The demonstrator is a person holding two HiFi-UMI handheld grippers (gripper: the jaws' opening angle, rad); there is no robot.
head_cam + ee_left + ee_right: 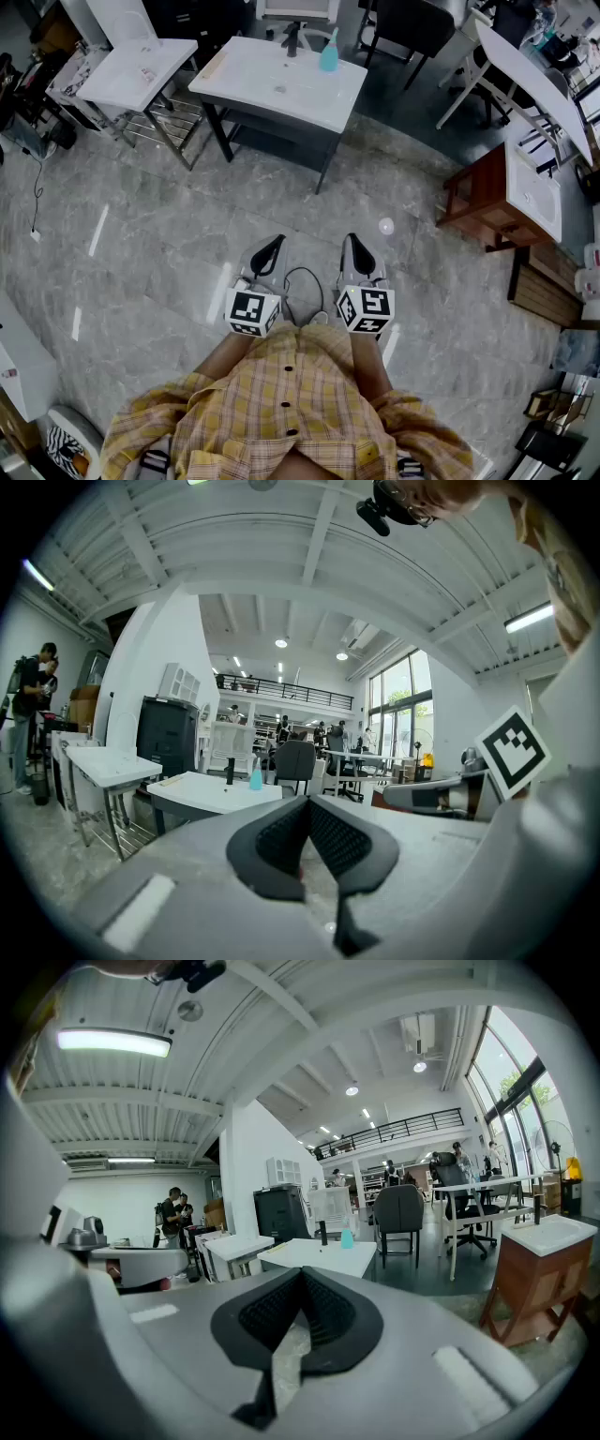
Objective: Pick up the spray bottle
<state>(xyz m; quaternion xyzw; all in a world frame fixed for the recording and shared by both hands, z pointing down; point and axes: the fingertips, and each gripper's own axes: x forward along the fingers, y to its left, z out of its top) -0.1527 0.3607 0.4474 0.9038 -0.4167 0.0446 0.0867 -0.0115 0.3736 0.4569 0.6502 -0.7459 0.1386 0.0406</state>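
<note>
The spray bottle (329, 52) is teal and stands upright near the far edge of a white table (281, 89), across a stretch of floor from me. It shows small in the left gripper view (256, 776) and in the right gripper view (347, 1237). My left gripper (269, 251) and right gripper (359, 253) hang side by side close to my body, over the marble floor and well short of the table. Both point toward the table. The left gripper (307, 803) has its pads together with nothing between them, and so has the right gripper (302, 1274).
A black upright fitting (292, 42) stands on the table beside the bottle. A second white table (136, 70) is at the left and a wooden sink cabinet (506, 192) at the right. Office chairs stand behind. People (30, 714) stand far left.
</note>
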